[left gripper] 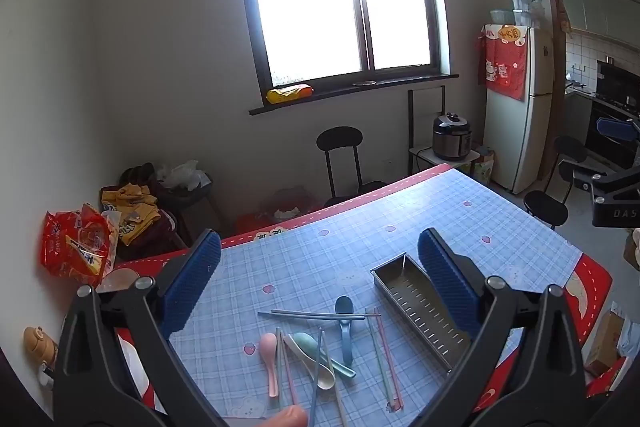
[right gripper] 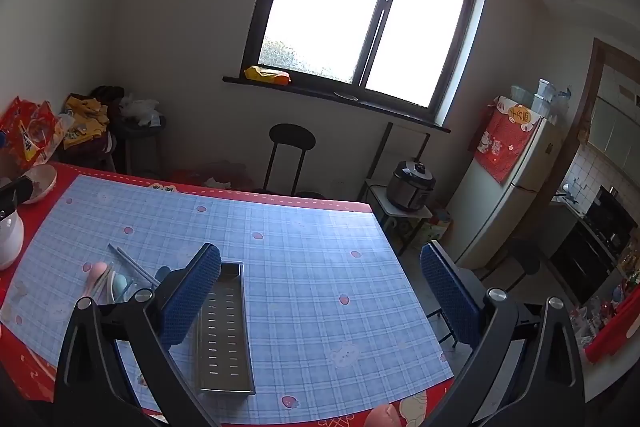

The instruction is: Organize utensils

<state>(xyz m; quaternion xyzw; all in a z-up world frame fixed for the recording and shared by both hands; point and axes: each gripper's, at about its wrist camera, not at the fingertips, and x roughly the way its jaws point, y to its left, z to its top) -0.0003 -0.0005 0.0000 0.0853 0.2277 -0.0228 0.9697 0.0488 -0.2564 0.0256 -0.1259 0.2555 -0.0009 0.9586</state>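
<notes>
Utensils (left gripper: 320, 351) lie loose in a pile on the blue plaid mat (left gripper: 460, 219), left of the steel tray (left gripper: 420, 311).

Left wrist view, left to right:
- snack bags (left gripper: 76, 247) against the wall, past the table edge
- left gripper (left gripper: 320, 279) jaws wide apart, nothing between the pads, hovering above the pile
- pink spoon (left gripper: 269, 355), then crossed chopsticks (left gripper: 320, 314), white spoon (left gripper: 316, 363), blue spoon (left gripper: 345, 323)
- one chopstick pair lies across the blue spoon handle; another pair (left gripper: 386, 359) lies just beside the tray's long side
- tray is perforated, partly hidden behind the right finger
- far right: fridge (left gripper: 516, 131), and a piece of the right gripper (left gripper: 608, 195) at the frame edge
- fingertip (left gripper: 288, 419) at the bottom edge

Right wrist view, left to right:
- bowl (right gripper: 40, 183) and a white container (right gripper: 10, 235) on the red tablecloth (right gripper: 32, 359), neither clear in the other view
- pile mostly hidden behind the left finger; only the pink spoon (right gripper: 98, 273) and some chopstick ends show
- tray seen end-on along its length, nothing in it
- right gripper (right gripper: 320, 291) jaws also wide apart, holding nothing, over bare mat right of the tray
- cooker (right gripper: 412, 183) and fridge beyond the table's far corner

Only the left view shows how the utensils overlap. Only the right view shows the tray's whole floor.
</notes>
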